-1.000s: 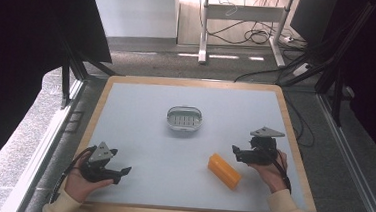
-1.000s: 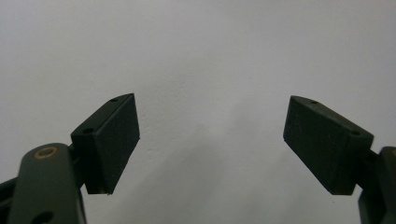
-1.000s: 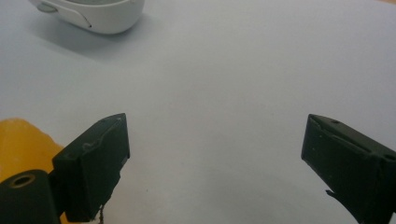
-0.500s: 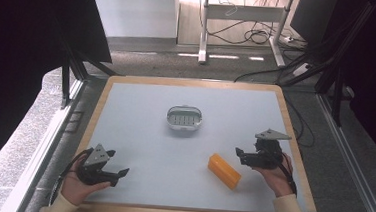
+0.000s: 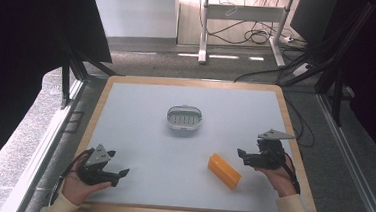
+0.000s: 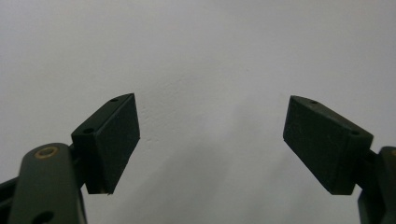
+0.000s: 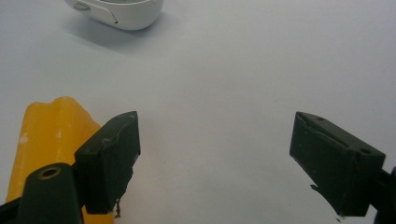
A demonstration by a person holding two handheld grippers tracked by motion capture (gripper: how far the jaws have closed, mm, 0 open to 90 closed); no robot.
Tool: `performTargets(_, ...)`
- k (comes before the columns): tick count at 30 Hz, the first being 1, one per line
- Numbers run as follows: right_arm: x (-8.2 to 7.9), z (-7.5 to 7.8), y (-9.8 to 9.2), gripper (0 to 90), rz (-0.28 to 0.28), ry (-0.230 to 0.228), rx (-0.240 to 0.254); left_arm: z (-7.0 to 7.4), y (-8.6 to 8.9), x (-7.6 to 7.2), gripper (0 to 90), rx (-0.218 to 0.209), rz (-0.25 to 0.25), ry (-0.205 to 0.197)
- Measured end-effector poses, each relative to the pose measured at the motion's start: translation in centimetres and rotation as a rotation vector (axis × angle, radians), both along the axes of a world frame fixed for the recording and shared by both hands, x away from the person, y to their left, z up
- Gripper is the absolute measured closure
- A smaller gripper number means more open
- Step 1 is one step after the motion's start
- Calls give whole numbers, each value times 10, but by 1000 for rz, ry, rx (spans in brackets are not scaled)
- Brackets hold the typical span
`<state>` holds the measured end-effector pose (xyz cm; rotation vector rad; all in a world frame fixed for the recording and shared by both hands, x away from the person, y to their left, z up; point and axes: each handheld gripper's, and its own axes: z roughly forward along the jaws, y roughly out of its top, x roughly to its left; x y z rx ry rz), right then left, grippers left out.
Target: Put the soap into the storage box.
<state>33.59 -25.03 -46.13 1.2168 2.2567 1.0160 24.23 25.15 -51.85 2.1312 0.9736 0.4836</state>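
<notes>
Since the earlier frame, both hands drawn back a little toward the near edge, block and dish unmoved.

High view: orange block (image 5: 224, 171) at near right of the table (image 5: 139, 132), long axis running from far-left to near-right; right gripper (image 5: 252, 158) just beside its right end, jaws spread, empty. Left gripper (image 5: 116, 173) at near left corner, well apart from block. White dish (image 5: 184, 117) far, at middle.

Left gripper view: jaws spread over bare table, holding nothing.

Right gripper view: block (image 7: 51, 135) left of jaws, behind left jaw, not between them; dish (image 7: 121, 11) far left. Likely needs shifting left to straddle the block.
</notes>
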Motion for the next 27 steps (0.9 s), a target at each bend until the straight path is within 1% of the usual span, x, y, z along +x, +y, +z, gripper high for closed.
performTargets(2,0,0,-1,164,4,7,6,1,0,0,187,-2,-1,-3)
performTargets(7,0,0,-3,167,0,15,0,0,0,0,186,1,-2,1)
performTargets(16,-2,7,-7,177,5,2,-8,-1,-1,0,185,5,-2,5)
performTargets(20,-5,13,-6,202,12,-22,-11,-3,-1,1,186,12,-3,8)
performTargets(27,-7,18,-6,217,33,-14,-9,-3,0,1,186,8,-4,11)
